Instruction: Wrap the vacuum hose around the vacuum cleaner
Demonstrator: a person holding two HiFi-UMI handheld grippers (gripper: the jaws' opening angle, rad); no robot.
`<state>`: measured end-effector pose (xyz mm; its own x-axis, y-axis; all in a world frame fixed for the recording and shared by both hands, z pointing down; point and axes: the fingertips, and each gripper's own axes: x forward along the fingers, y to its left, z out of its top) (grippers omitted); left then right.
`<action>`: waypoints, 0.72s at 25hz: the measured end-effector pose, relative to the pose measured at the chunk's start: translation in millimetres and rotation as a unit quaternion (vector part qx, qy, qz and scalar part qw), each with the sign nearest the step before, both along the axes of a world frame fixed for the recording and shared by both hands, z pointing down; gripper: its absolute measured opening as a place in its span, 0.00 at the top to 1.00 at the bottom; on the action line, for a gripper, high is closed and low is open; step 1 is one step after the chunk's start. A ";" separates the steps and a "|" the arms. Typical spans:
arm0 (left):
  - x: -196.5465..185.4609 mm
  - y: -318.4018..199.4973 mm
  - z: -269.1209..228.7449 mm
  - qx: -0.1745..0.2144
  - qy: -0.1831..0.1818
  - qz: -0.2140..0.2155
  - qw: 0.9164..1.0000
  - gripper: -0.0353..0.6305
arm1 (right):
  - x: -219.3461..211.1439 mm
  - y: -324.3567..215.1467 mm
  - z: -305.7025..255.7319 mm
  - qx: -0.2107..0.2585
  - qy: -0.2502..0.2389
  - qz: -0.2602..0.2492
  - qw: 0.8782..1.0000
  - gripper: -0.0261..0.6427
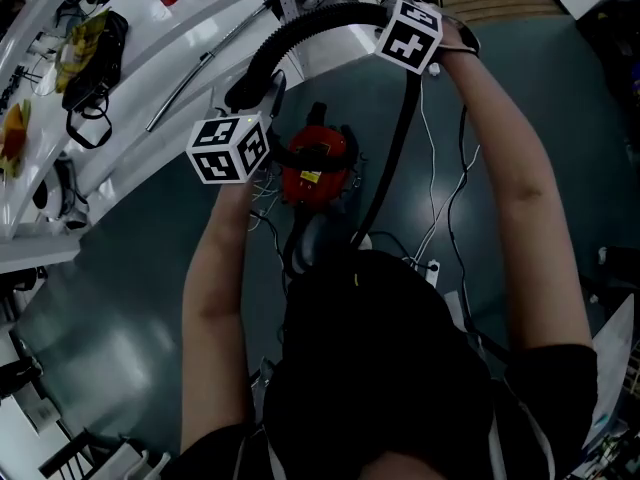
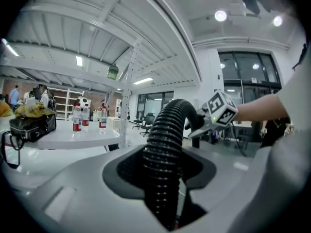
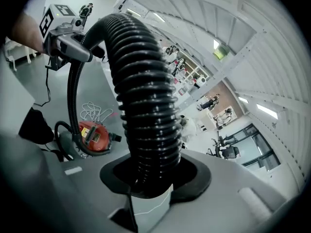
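Dark teal floor (image 1: 130,268) held the red vacuum cleaner (image 1: 318,163). Above the cleaner, the black vacuum hose (image 1: 300,30) arched between the left gripper (image 1: 262,93) and right gripper (image 1: 378,16), both clamped on it. Only the right gripper view caught the cleaner; the left gripper view missed it.

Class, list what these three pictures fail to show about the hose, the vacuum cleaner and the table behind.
- Head view: the hose runs down past the vacuum cleaner and vanishes under the person's head; its end is hidden.
- Left gripper view: the bottles' labels are too small to read.
- Right gripper view: the vacuum cleaner's label is too small to read.
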<state>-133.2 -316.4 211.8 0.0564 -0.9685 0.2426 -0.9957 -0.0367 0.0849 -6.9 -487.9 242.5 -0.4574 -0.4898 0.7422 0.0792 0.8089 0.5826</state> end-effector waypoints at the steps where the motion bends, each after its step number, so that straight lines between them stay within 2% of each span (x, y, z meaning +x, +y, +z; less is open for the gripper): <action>1: -2.4 4.0 6.3 -0.009 0.001 -0.001 1.000 0.68 | -3.2 3.2 3.4 -0.006 -0.002 -0.004 1.000 0.72; 8: -13.3 30.2 44.9 -0.058 -0.023 0.000 0.998 0.67 | -21.1 23.7 26.5 -0.049 -0.008 -0.029 0.998 0.73; 11: -14.4 38.1 62.8 -0.090 -0.051 0.001 0.995 0.67 | -27.3 36.3 32.1 -0.065 -0.012 -0.047 0.997 0.73; 15: -7.4 41.2 80.8 -0.127 -0.093 0.021 0.987 0.59 | -40.9 54.3 42.0 -0.057 -0.002 -0.092 0.994 0.73; 18: -0.8 36.8 82.7 -0.134 -0.118 0.035 0.983 0.54 | -48.6 67.0 48.7 -0.062 -0.002 -0.107 0.992 0.73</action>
<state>-134.0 -279.6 294.5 0.0322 -0.8639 0.5027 -0.9845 -0.1141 -0.1332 -55.5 -420.9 291.2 -0.5440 -0.2858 0.7889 0.2555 0.8392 0.4801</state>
